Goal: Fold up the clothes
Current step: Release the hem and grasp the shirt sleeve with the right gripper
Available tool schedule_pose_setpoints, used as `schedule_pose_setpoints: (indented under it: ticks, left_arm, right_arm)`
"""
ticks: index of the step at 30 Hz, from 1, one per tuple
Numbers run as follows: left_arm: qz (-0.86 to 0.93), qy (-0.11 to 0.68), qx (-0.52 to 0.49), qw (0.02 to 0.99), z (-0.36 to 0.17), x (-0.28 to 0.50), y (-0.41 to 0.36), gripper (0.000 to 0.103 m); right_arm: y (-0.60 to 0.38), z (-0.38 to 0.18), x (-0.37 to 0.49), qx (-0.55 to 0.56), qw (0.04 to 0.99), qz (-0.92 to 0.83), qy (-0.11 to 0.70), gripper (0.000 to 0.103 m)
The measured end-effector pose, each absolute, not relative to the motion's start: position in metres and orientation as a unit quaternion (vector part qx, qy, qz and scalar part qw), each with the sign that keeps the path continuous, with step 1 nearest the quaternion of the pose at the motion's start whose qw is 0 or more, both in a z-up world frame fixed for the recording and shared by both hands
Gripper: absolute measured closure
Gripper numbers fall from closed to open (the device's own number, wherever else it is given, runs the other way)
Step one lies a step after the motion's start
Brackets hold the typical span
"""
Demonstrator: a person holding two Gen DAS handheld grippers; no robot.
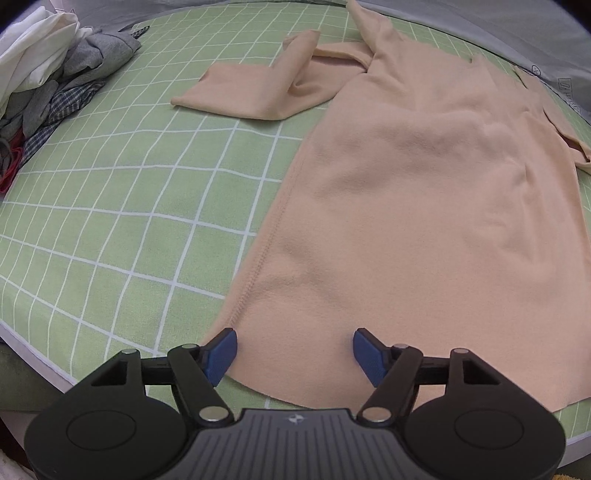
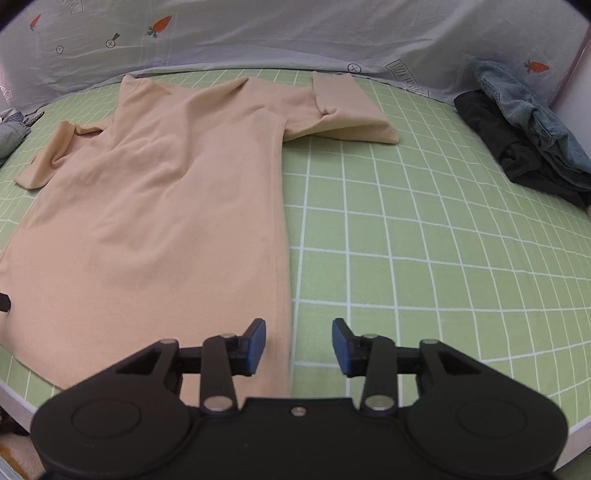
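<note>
A peach long-sleeved top [image 1: 417, 184] lies spread flat on a green checked bed sheet [image 1: 110, 221], hem toward me. Its left sleeve [image 1: 255, 92] is bent back on itself. In the right wrist view the same top [image 2: 155, 206] fills the left half, and its right sleeve [image 2: 347, 114] is also doubled over. My left gripper [image 1: 294, 350] hovers open over the hem's left corner, blue pads apart, nothing pinched. My right gripper [image 2: 298, 345] stands open above the hem's right side seam, with the fabric edge below the gap and not pressed.
A heap of white, grey and plaid clothes [image 1: 48, 85] lies at the sheet's far left. Dark and denim garments [image 2: 524, 136] are piled at the far right. A pale printed cover [image 2: 258, 33] rises behind the bed. The bed edge [image 2: 22, 402] runs near me.
</note>
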State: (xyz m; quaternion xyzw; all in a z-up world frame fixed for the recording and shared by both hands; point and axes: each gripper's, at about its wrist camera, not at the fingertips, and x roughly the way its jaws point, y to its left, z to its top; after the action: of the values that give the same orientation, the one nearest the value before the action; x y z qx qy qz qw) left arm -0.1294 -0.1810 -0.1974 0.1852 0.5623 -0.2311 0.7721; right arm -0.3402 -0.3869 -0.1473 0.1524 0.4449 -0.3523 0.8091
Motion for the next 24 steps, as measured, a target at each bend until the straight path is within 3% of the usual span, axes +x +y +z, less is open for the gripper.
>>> schedule_pose_setpoints:
  ticks: [2, 5, 13, 21, 22, 24]
  left_arm:
    - [-0.235, 0.559, 0.189, 0.772, -0.195, -0.125, -0.192, 0.032]
    - [-0.246, 0.548, 0.202, 0.773, -0.193, -0.117, -0.213, 0.032]
    - [-0.243, 0.556, 0.212, 0.766, -0.200, -0.084, -0.257, 0.028]
    - [-0.208, 0.575, 0.214, 0.762, -0.207, -0.060, -0.279, 0.001]
    - [-0.205, 0.579, 0.209, 0.761, -0.208, -0.058, -0.278, 0.000]
    - [-0.198, 0.591, 0.194, 0.758, -0.209, -0.055, -0.275, 0.000]
  right_arm:
    - [-0.400, -0.143, -0.333, 0.145, 0.810, -0.370, 0.431, 0.032]
    - [-0.424, -0.142, -0.319, 0.126, 0.808, -0.389, 0.424, 0.019]
    - [-0.493, -0.141, -0.264, 0.070, 0.821, -0.406, 0.396, 0.006]
    - [-0.569, -0.170, -0.194, 0.049, 0.824, -0.396, 0.401, 0.005]
    - [-0.574, -0.174, -0.189, 0.048, 0.823, -0.393, 0.408, 0.009]
    - [-0.585, -0.182, -0.179, 0.045, 0.819, -0.386, 0.421, 0.028]
